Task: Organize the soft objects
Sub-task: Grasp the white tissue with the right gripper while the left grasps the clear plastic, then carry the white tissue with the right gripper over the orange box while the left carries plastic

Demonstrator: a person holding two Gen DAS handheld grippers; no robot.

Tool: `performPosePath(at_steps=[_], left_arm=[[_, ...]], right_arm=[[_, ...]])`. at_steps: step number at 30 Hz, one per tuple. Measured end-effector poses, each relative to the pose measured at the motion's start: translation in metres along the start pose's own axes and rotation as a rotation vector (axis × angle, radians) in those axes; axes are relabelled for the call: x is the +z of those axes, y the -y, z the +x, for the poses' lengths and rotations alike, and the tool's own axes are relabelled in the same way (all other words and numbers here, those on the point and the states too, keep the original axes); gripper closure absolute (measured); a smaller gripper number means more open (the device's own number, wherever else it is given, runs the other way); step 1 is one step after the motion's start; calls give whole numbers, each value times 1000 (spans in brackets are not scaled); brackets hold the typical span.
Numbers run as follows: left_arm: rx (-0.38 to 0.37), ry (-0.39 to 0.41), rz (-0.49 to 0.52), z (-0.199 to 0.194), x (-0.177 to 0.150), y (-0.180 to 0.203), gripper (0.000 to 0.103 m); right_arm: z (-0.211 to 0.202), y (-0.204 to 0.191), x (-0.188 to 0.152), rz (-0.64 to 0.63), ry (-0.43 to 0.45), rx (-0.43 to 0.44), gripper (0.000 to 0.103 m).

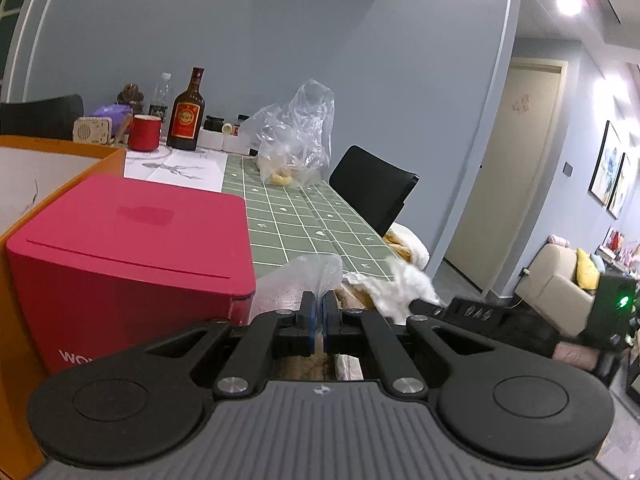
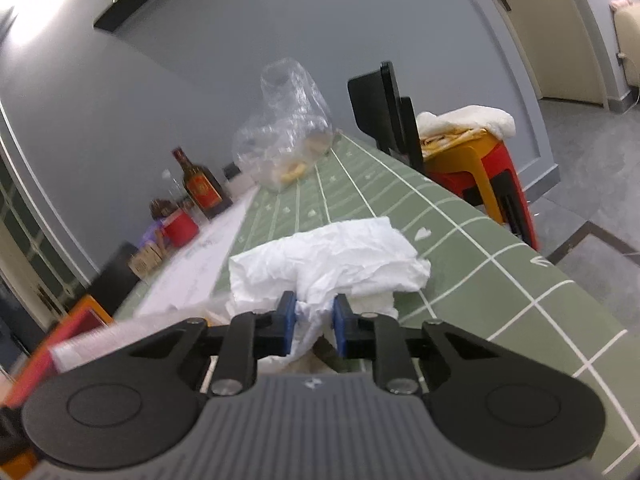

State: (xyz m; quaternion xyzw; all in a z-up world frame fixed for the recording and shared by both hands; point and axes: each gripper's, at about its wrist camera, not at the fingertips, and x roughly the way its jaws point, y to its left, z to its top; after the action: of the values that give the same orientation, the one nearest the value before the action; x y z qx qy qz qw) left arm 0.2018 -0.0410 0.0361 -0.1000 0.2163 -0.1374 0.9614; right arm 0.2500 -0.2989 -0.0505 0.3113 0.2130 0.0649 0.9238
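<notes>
left gripper point(image 1: 319, 312): pads pinched together on clear mesh wrap point(image 1: 308, 276), wrap's lower part hidden
right gripper point(image 2: 314, 320): clamped on crumpled white tissue point(image 2: 332, 258), near worktop point(image 2: 500, 264) edge
red box point(image 1: 128, 248): 9 o'clock, lettering cut off
plastic bag point(image 1: 296, 140): 12 o'clock, contents unclear

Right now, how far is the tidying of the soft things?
Nothing looks put away yet. In hand: the left gripper is shut on a thin plastic sheet, and the right gripper pinches the white tissue. Left: placing both; the orange box is near.
</notes>
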Motion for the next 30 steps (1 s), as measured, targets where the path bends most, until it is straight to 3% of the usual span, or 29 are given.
performPosePath(at_steps=[5,13,18,24,30], left_arm=[[-12,13,9,-3,3,2,102],[-294,29,-174,-20,20,-31,102],[-371,11,-232,-16,23,-40,102],[-327,67,-163,-23,24,-29,102],[-126,243,-6,-49,14,1,102]], right_arm=[[-7,6,6,56,38,32,85],[-10,13,9,111,45,43,84],[-12,16,9,135,48,71,84],[-15,13,11,118,60,98,84],[-17,2,14,101,78,143,84]])
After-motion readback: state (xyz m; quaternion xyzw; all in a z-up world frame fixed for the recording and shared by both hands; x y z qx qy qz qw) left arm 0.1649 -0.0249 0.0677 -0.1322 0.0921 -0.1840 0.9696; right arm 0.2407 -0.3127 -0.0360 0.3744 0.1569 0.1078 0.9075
